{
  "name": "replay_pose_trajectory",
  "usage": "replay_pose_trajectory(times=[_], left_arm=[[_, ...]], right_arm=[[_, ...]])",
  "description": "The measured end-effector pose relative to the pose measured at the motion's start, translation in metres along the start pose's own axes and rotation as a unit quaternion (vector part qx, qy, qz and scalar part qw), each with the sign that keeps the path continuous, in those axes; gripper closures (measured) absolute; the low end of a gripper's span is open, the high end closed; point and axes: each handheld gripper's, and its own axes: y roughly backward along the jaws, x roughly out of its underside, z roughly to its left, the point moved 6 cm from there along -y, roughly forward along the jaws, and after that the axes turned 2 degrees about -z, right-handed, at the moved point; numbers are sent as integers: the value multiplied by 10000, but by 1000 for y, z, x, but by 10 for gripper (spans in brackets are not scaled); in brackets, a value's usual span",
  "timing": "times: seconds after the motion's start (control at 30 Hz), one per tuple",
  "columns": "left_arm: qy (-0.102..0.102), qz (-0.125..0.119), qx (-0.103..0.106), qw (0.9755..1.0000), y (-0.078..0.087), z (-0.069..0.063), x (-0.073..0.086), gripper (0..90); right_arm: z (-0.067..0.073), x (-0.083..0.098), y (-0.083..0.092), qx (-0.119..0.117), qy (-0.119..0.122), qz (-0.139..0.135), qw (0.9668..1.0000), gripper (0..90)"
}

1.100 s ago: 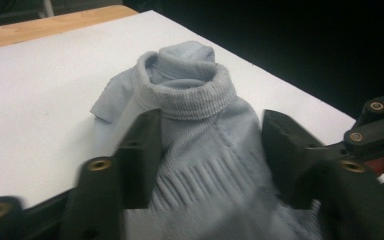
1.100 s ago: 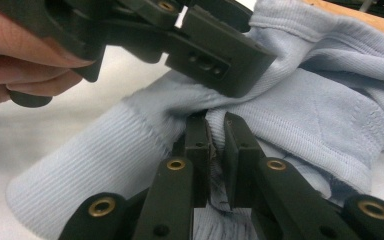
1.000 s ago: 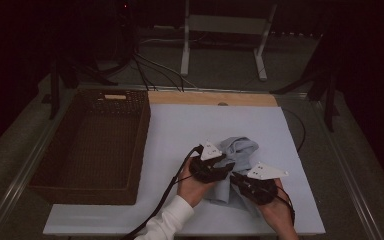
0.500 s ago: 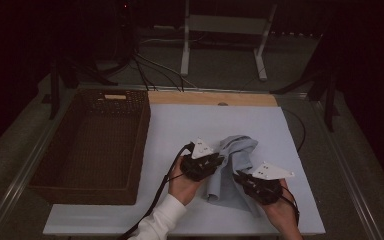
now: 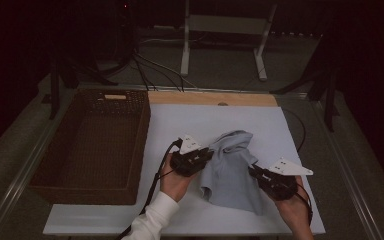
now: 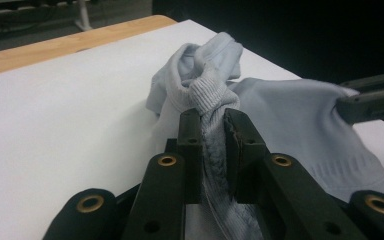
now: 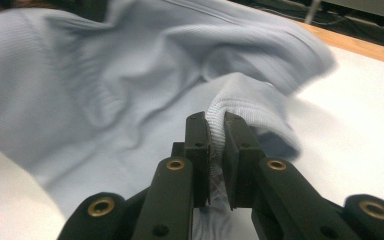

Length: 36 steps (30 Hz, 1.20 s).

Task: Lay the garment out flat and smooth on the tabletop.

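A pale blue garment (image 5: 230, 172) lies bunched on the white tabletop (image 5: 180, 120), strung between my two grippers. My left gripper (image 5: 210, 153) holds its left edge. In the left gripper view its jaws (image 6: 214, 117) have just been closing and now pinch a ribbed fold of the garment (image 6: 290, 115). My right gripper (image 5: 253, 170) is shut on the garment's right edge. In the right gripper view (image 7: 217, 120) a ribbed hem sits clamped between the pads, with the garment (image 7: 105, 75) spreading beyond.
A dark wicker basket (image 5: 80, 187) stands on the left side of the table. A wooden strip (image 5: 210, 98) runs along the far edge. Cables and a stand's legs (image 5: 185, 55) lie on the floor behind.
The two grippers have drawn apart, the left one going left and the right one going right. The garment has spread out wider between them.
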Motion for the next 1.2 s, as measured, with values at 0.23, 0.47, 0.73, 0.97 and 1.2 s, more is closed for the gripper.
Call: replay_pose_trajectory(times=[0.23, 0.47, 0.73, 0.97, 1.2], left_arm=[[118, -39, -113, 9999, 8, 12, 4, 795], [222, -64, -204, 9995, 14, 20, 10, 796], [375, -183, -431, 9982, 28, 38, 8, 800], [370, -88, -688, 9969, 34, 50, 16, 805], [417, 122, -779, 9960, 27, 54, 31, 803]], right_arm=[[-19, 3, 8, 247, -178, -27, 9995, 829], [-30, 6, 10, 500, -191, 22, 9986, 829], [-46, 8, 18, 837, -397, -33, 9957, 832], [-54, 11, 19, 1082, -463, -18, 9930, 832], [-48, 20, 0, 1140, -303, 296, 9926, 809]])
